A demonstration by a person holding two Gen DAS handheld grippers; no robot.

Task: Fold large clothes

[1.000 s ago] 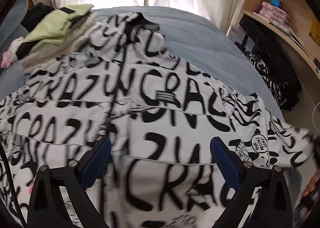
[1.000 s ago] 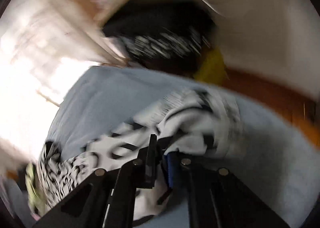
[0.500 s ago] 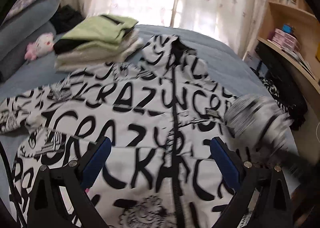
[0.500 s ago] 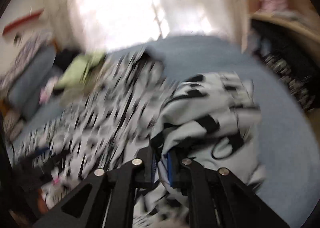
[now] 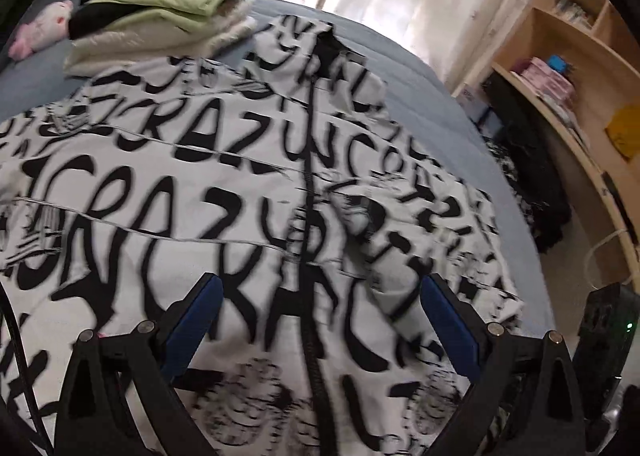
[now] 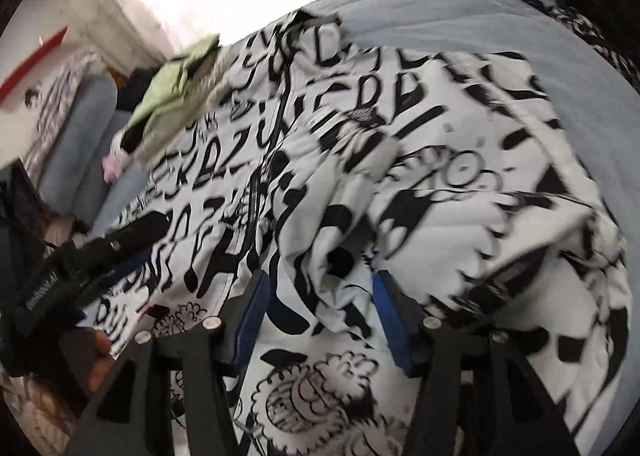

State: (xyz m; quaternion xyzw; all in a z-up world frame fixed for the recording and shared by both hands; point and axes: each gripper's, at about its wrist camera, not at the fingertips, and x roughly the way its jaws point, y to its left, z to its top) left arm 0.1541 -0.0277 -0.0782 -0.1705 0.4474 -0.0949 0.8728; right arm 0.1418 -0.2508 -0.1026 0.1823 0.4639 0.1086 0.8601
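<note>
Here, going left to right: the left gripper [image 5: 320, 320] hovers with its jaws spread wide, empty, over the black-lettered white jacket [image 5: 224, 184] spread flat on the blue bed [image 5: 432, 96] — its sleeve [image 6: 460, 192] folded across the front. The right gripper [image 6: 320, 316] has just been opening — pads off the cloth.

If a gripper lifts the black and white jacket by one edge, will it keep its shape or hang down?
The jacket would probably hang down: its folded sleeve lies in soft creases. Its quilted seams suggest padding, so it is likely bulky yet light. The fabric may be somewhat slippery.
</note>
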